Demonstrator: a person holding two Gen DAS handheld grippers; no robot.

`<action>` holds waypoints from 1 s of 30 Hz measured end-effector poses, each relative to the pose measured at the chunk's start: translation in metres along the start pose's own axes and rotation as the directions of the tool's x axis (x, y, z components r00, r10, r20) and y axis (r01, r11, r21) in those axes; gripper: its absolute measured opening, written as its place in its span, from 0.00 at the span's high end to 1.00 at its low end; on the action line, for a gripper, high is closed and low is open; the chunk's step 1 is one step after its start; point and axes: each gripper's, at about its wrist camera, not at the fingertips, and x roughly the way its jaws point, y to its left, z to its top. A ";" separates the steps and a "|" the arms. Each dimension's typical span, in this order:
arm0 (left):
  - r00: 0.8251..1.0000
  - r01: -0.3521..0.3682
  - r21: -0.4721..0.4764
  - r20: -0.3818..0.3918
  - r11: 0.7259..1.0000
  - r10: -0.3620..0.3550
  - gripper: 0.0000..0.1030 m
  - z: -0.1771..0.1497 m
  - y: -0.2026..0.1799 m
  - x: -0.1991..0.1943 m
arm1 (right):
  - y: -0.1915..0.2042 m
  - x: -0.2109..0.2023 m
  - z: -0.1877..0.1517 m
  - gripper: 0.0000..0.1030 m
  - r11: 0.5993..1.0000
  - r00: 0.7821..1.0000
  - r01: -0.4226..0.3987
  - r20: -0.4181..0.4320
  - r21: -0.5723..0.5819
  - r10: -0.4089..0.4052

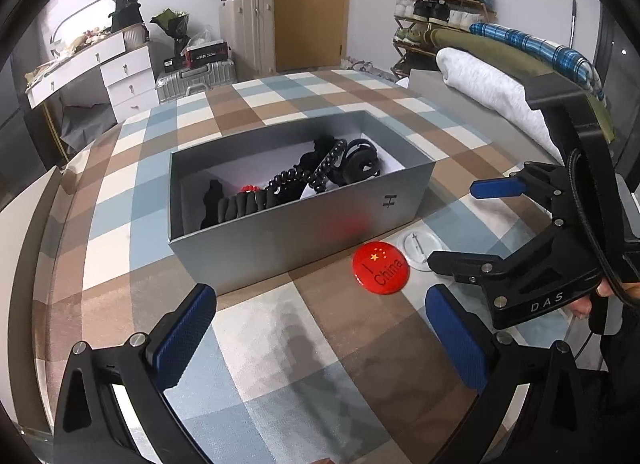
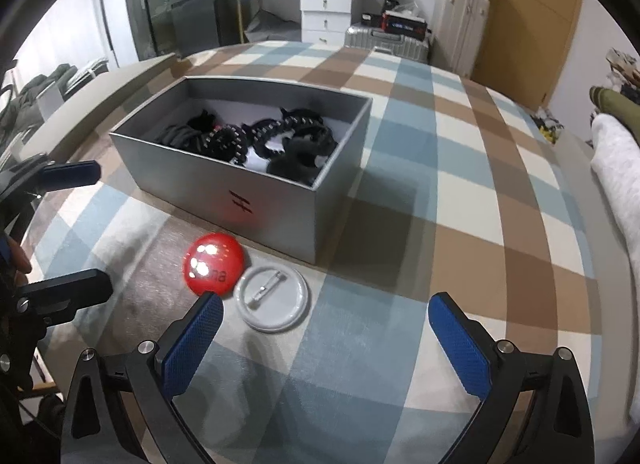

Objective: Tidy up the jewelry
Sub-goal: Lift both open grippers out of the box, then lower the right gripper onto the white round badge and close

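A grey open box point(image 1: 304, 224) point(image 2: 280, 200) sits on the checked cloth and holds black bead bracelets point(image 1: 320, 172) point(image 2: 256, 136) and dark hair ties. A red round badge point(image 1: 380, 269) point(image 2: 214, 264) lies on the cloth in front of the box. A white badge point(image 1: 418, 246) point(image 2: 273, 304) lies face down beside it, pin up. My left gripper point(image 1: 320, 328) is open and empty, near the box's front wall. My right gripper point(image 2: 326, 328) is open and empty, just behind the white badge; it also shows in the left wrist view point(image 1: 460, 224).
The checked cloth point(image 1: 280, 364) covers the surface. Rolled bedding point(image 1: 492, 92) lies at the right. White drawers point(image 1: 124, 76), suitcases point(image 1: 248, 36) and a shoe rack point(image 1: 436, 12) stand behind. The left gripper shows at the left of the right wrist view point(image 2: 68, 228).
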 end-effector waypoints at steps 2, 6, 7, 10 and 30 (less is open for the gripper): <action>1.000 0.004 -0.012 -0.004 1.000 -0.004 0.01 0.000 0.002 0.001 | 0.000 0.002 -0.001 0.00 1.000 1.000 0.009 -0.006 -0.001 -0.009; 1.000 0.000 -0.013 -0.007 1.000 0.000 0.01 0.000 0.002 0.002 | 0.001 0.006 -0.001 0.00 1.000 1.000 0.016 -0.019 -0.001 -0.016; 1.000 -0.001 -0.015 -0.009 1.000 0.001 0.01 -0.001 0.002 0.002 | 0.002 0.007 -0.002 0.00 1.000 1.000 0.018 -0.022 -0.005 -0.018; 1.000 -0.006 -0.015 -0.010 1.000 0.006 0.01 -0.001 0.003 0.003 | 0.005 0.011 -0.001 0.00 1.000 0.999 0.025 -0.027 -0.010 -0.025; 1.000 -0.018 -0.032 -0.020 0.999 0.017 0.01 -0.002 0.007 0.006 | 0.001 0.016 0.005 0.09 0.997 0.998 0.054 -0.022 0.059 -0.053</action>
